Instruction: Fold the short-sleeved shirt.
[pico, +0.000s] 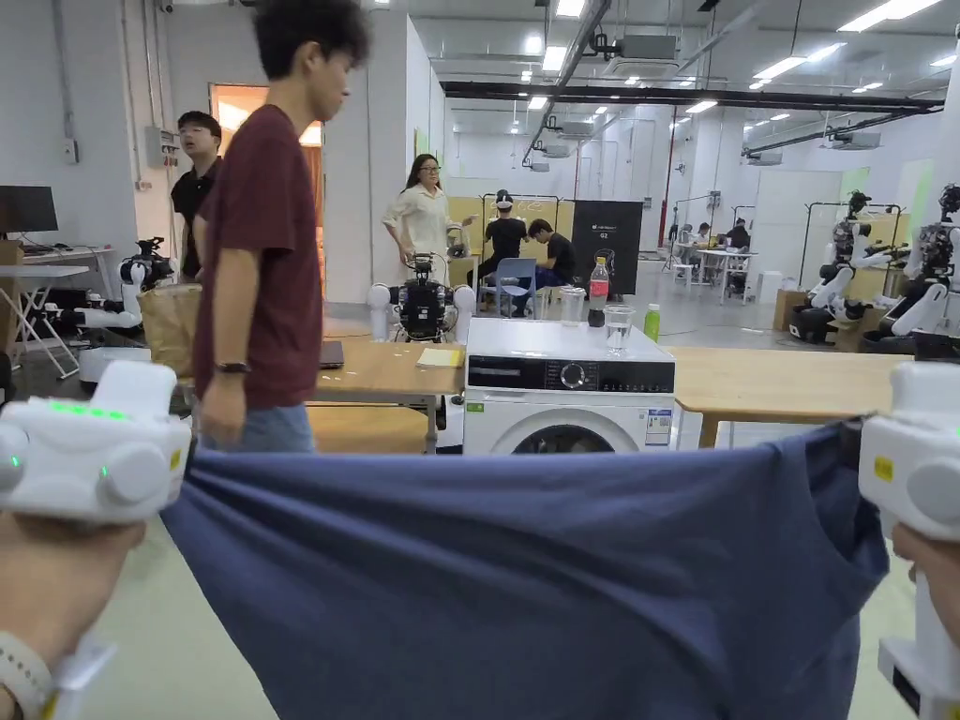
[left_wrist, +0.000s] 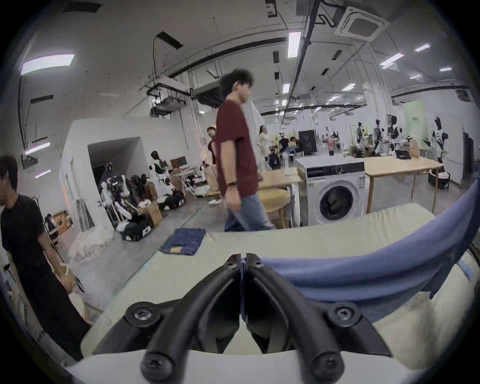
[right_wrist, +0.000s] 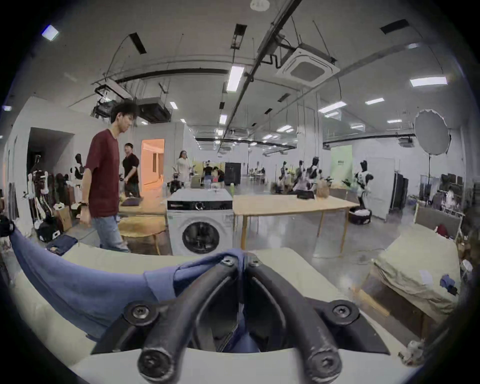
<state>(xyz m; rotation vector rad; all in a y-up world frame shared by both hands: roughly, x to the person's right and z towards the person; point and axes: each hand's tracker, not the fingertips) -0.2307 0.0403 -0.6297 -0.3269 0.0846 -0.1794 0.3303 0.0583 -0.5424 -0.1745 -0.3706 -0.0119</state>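
Fingers (left_wrist: 255, 262) of the left gripper (left_wrist: 241, 259) are pressed together on one end of a blue short-sleeved shirt (pico: 525, 581), while the right gripper (right_wrist: 241, 261) pinches the other end, cloth bunched over and between its black fingers (right_wrist: 228, 262). In the head view the two white gripper bodies are held well apart, the left (pico: 94, 450) at the picture's left edge and the right (pico: 914, 469) at its right, and the shirt is stretched between them in mid-air as a broad sheet, its top edge sagging slightly in the middle. Both gripper views show the cloth-covered cream surface (left_wrist: 324, 239) lying below and beyond the hanging shirt, with a folded dark denim garment (left_wrist: 183, 241) at its far left corner. No fold can be seen in the shirt, so the task appears to be at an early stage: the garment is lifted and spread, and laying it flat and folding it seemingly all remain. The fabric looks soft and thin, plain blue, draping in long creases near the right grip. Beyond the surface, a person in a maroon T-shirt (pico: 262, 253) walks past a white washing machine (pico: 567, 394).
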